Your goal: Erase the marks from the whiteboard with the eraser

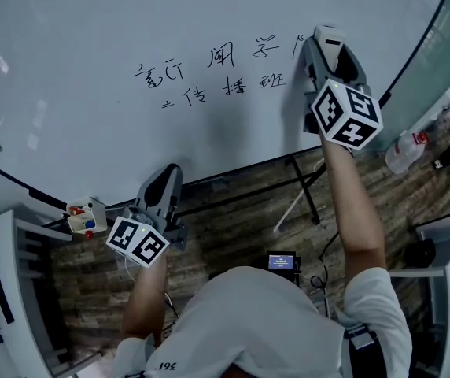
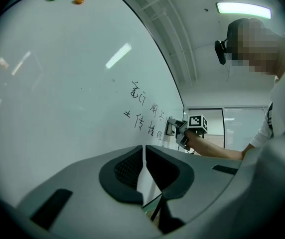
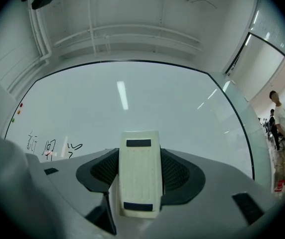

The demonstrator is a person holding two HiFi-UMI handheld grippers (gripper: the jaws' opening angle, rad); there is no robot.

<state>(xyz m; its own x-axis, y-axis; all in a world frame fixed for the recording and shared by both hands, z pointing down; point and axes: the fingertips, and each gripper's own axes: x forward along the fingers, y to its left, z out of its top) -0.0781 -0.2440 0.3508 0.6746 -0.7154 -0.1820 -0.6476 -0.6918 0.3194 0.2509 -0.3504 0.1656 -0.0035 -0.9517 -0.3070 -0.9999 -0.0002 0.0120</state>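
**Head view:** right gripper (image 1: 329, 53) is up at the whiteboard (image 1: 91, 46) with the white eraser (image 1: 327, 35) clamped in it, its body sticking out past the tips. The handwritten marks (image 1: 209, 73) run in two rows, all to the eraser's left. The eraser sits just beside the last stroke of the top row. Can't tell if its wiping face is on the board. Left gripper (image 1: 166, 181) is low by the board's bottom edge, well apart from the marks.
Risk: a sweep at this height likely clears only the top row. The lower row sits below the eraser, so expect a second pass.

**Left gripper view:** jaws closed to a thin slit, nothing between them. The marks (image 2: 145, 114) are up and to the right, and the eraser (image 2: 171, 126) is at their far end in the other gripper.
Risk: this gripper is idle and close to the board edge. A body shift during the sweep could knock it against the board.

**Right gripper view:** jaws clamped on the eraser's (image 3: 140, 173) long sides, with the eraser centred and filling the gap. The marks (image 3: 53, 146) are low left in this view, off to the side and not under the eraser.
Risk: the grip is on smooth sides with a lot of overhang. Hard pressure could pivot the eraser or squeeze it out, and too little pressure would probably leave smears.
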